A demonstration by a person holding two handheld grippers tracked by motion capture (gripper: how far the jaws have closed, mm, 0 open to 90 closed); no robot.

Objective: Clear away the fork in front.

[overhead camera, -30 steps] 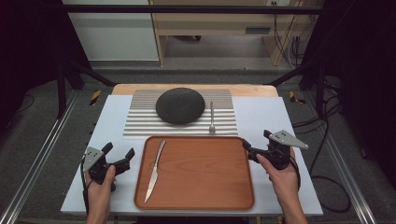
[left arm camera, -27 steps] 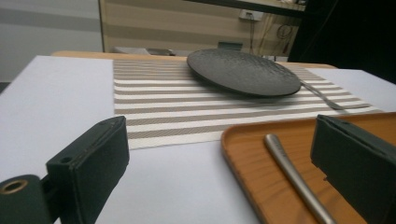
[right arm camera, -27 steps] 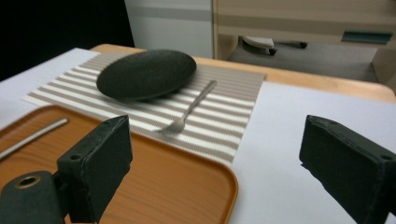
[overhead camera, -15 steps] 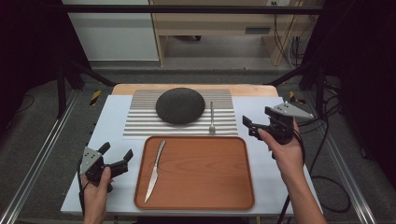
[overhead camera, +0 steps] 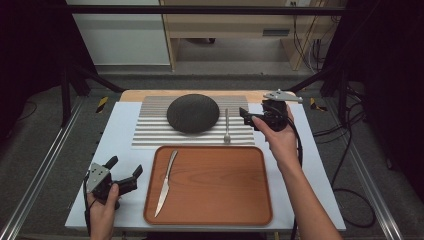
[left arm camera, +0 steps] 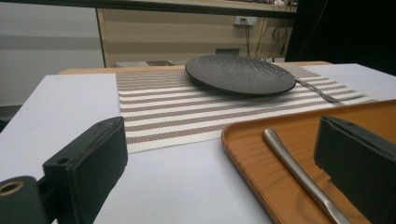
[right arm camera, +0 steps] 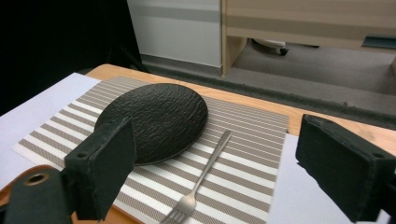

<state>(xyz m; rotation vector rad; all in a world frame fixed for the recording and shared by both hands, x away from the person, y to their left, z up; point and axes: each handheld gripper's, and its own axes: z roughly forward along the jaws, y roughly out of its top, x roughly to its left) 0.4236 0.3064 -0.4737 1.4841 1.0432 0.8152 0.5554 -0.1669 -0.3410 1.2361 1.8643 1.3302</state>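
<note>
High view: fixed above the near edge, facing 12 o'clock and down over the whole worktop. Left tool view: low, close to the surface, facing the plate. Right tool view: raised, angled down. Both tool views share plate and fork.

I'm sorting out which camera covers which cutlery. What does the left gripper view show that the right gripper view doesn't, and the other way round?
Left gripper view alone: the knife lying in the wooden tray.

Right gripper view alone: the fork's tines, and the floor beyond the table.

Shared: the black plate on the striped placemat, with the fork beside the plate. Each view looks between its own open claw.
</note>
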